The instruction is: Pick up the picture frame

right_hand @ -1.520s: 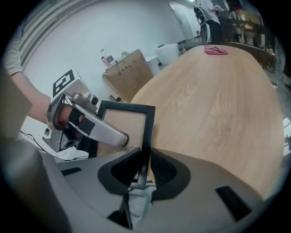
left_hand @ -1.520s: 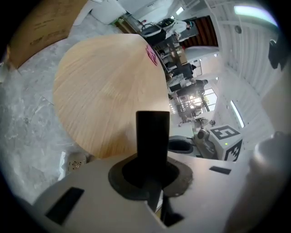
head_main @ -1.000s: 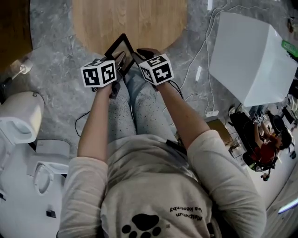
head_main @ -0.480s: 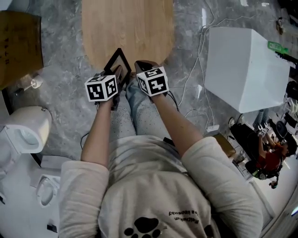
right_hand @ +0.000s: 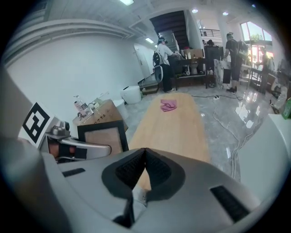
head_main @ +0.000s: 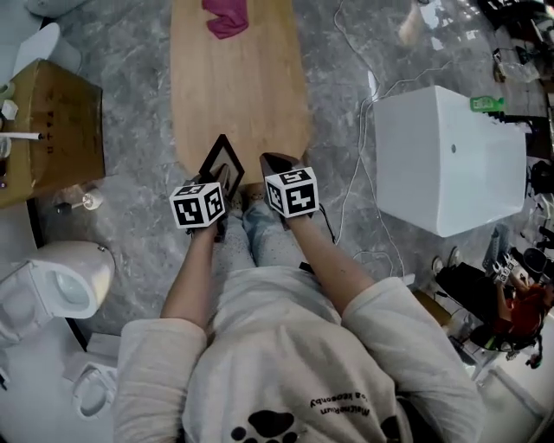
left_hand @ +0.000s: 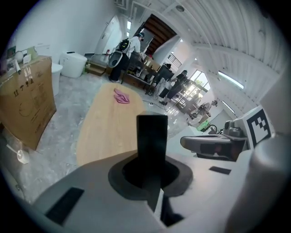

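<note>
Your left gripper (head_main: 225,183) is clenched on the picture frame (head_main: 222,163). In the left gripper view its jaws (left_hand: 152,175) pinch one black edge of the frame (left_hand: 152,134), which stands up out of them as a dark bar. The right gripper view shows the frame (right_hand: 102,136) face-on: a black border around a pale brown panel, upright and gripped at its lower part.

From your head, the frame sits at the near end of the long wooden worktop (head_main: 238,95), over its left corner. No view shows its underside, so contact with the wood cannot be made out.

Your right gripper (head_main: 277,166) is just to the right of the frame, also at the worktop's near end. Its ribbed black pads (right_hand: 136,170) are pressed together with nothing between them, and it does not touch the frame.

A pink cloth (head_main: 227,16) lies at the worktop's far end. A cardboard box (head_main: 52,130) stands on the floor to the left of the worktop, and a large white box (head_main: 446,160) to its right.
</note>
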A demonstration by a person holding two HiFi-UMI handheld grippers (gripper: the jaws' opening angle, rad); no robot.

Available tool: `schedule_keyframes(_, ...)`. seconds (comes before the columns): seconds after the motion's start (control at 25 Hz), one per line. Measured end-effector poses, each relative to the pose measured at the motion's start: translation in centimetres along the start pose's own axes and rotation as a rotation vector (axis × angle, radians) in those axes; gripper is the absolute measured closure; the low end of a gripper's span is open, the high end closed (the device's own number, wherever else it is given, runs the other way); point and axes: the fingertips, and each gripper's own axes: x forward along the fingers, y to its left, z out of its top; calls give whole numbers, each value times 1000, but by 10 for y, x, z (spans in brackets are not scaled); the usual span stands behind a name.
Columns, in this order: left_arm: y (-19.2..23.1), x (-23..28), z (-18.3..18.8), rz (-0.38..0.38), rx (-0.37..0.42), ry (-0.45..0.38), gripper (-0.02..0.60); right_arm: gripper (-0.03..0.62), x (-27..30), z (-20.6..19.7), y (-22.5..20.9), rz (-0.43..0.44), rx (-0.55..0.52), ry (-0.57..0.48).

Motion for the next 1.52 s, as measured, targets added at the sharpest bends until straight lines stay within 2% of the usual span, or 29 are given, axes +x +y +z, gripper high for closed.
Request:
schedule_keyframes(0.24,-21,-30,29,23,34,-65,565,586,-37,25,12,-1,10,-92)
schedule_keyframes(0.4,-41,-47,53,29,93,-112,565,586,-64,40,15,-2,3,-149)
schedule_keyframes(0.72,-69,-80,115,27,191,-273,565,586,-100,95,20,-14,-60,-303)
schedule_keyframes(1.04,-103,-126,148,41,272,-420,565,586,-154,141,40,-4,-164,-452)
schedule_keyframes(1.36,-138,-162,171,69,373,-608,565,586,-194,166,50,-12,-273,-631)
schedule_keyframes(1.52,-159,-177,178,85,438,-677,565,586,-211,172,48,-14,-289,-698)
